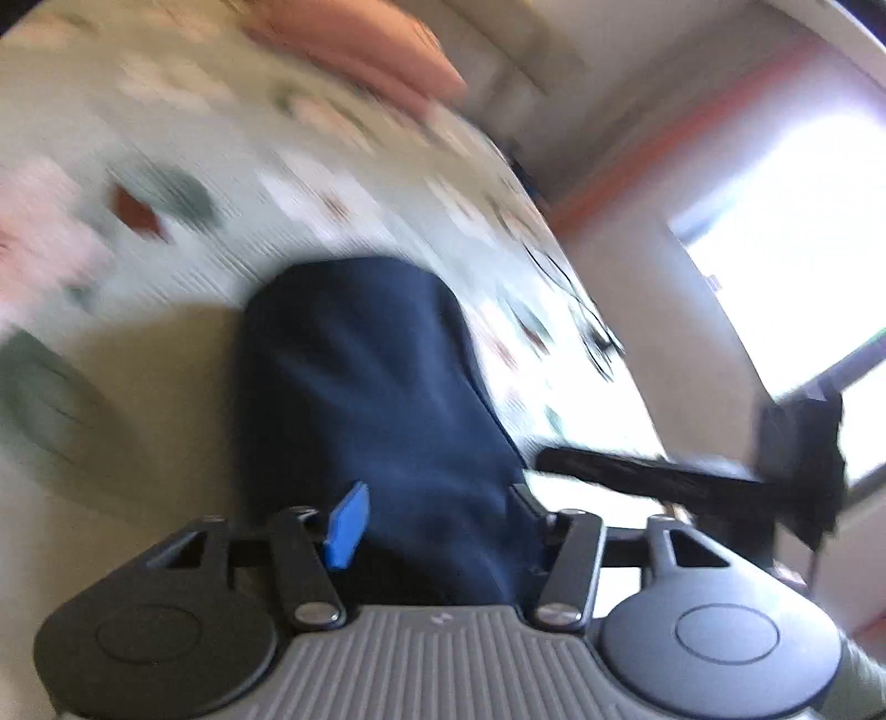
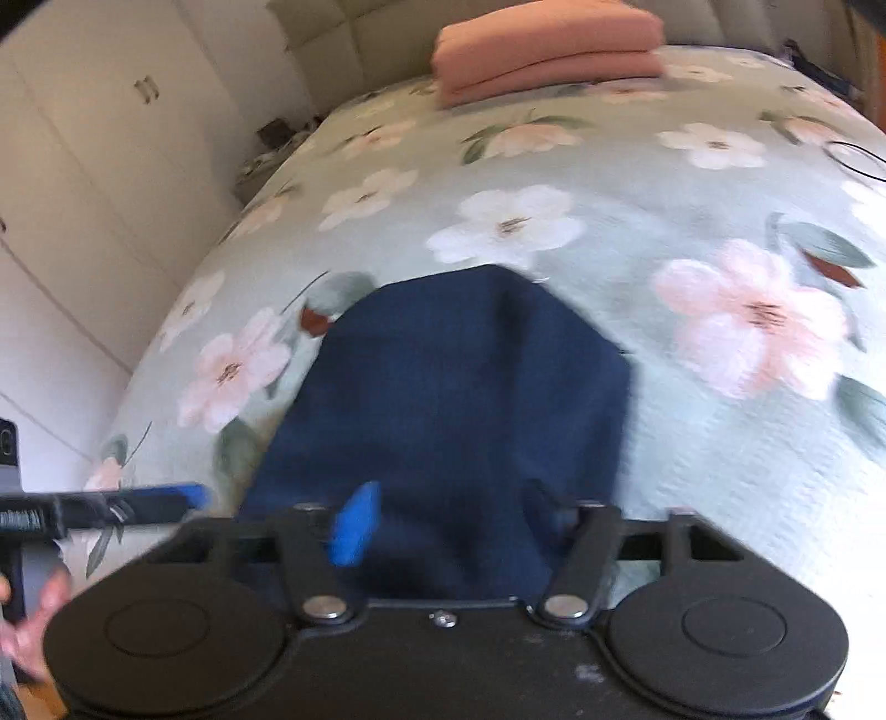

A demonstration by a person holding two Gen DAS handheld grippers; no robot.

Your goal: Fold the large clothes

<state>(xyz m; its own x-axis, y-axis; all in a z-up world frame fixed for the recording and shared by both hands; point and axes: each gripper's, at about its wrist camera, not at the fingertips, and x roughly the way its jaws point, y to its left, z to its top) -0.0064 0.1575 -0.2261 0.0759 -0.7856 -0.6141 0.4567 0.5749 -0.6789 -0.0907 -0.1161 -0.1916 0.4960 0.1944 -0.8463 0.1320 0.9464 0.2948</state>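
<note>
Left tongs (image 1: 437, 515): fingers set wide apart, a blue pad (image 1: 348, 523) on one and a dark tip on the other; navy cloth (image 1: 365, 399) fills the gap between them and runs back to the tool's body. Whether the pads press on it cannot be told; the view is blurred.
Right tongs (image 2: 448, 518): fingers likewise spread wide, a blue pad (image 2: 357, 520) on the left finger; the same cloth (image 2: 459, 399) lies between and under them, reaching back to the body. A grip on it cannot be made out.
Left tongs, seen from the right wrist (image 2: 191, 494): low at the left edge, just beside the cloth's near left edge, with a blue tip showing; the person's fingers (image 2: 33, 615) show below it.
Right tongs, seen from the left wrist (image 1: 554, 459): a dark bar entering from the right, its tip near the cloth's right edge.
Cloth: navy, lying on the bed (image 2: 692, 454), its far end narrowing to a blunt point.
Bed: pale green cover printed with pink and white flowers.
Pink pile (image 2: 548, 50): folded fabric at the far end of the bed, well apart from the cloth.
Cable (image 2: 855, 160): thin, black, on the cover at far right.
Cupboards (image 2: 83, 183): white doors along the left of the bed.
</note>
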